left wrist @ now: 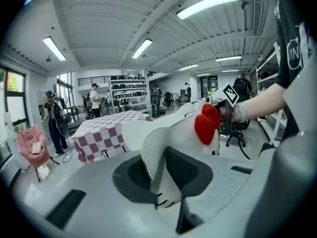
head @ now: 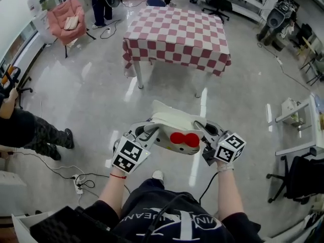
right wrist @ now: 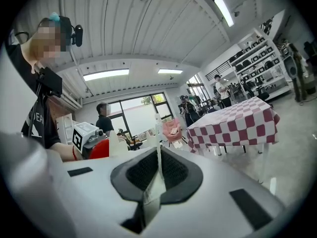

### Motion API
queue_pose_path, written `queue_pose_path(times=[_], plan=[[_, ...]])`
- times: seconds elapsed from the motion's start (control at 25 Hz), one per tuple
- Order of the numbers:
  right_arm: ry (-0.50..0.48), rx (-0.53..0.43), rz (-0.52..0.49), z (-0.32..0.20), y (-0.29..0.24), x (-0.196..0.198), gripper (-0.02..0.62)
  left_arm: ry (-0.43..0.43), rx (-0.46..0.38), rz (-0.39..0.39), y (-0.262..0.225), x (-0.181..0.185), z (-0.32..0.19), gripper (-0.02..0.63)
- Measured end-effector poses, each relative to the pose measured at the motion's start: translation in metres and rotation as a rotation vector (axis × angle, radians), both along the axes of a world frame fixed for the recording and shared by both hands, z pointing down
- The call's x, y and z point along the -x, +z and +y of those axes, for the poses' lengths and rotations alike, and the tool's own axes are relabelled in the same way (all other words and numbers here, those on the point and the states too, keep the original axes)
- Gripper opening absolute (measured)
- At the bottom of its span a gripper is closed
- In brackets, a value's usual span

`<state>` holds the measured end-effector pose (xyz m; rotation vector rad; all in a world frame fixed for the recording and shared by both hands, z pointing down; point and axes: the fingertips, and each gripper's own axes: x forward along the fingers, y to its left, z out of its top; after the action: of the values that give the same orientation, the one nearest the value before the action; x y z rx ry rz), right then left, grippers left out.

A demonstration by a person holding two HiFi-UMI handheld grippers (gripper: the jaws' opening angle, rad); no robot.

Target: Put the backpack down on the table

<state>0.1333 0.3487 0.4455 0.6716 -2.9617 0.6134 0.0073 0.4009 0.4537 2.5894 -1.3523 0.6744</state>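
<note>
White cat-faced fabric backpack with red bow (head: 174, 121) hangs between left gripper (head: 146, 133) and right gripper (head: 204, 131), each clenched on its edge.

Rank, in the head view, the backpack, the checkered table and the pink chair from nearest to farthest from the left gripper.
1. The backpack: clamped in the left gripper itself.
2. The checkered table: ahead, across the floor.
3. The pink chair: far ahead, to the left.

In the head view the backpack (head: 174, 128) covers the jaw tips of the left gripper (head: 144, 134) and the right gripper (head: 205, 131). Between the right jaws only a thin white edge of the backpack (right wrist: 157, 175) shows; most of its bulk sits hidden behind them. Past the left jaws it blocks one end of the table (left wrist: 101, 130).
</note>
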Motion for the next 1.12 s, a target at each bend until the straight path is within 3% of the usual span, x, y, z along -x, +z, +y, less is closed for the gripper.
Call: queue_pose_path(times=[0.56,1.12], plan=[[0.060,0.011,-0.014,-0.056,-0.009,0.008,0.012,0.062,-0.002,0.006,-0.015,0.010,-0.059,0.072],[0.007,0.002,0.004,-0.142,0.002,0.020,0.012,0.028,0.012,0.009,-0.001,0.017,-0.139,0.067]])
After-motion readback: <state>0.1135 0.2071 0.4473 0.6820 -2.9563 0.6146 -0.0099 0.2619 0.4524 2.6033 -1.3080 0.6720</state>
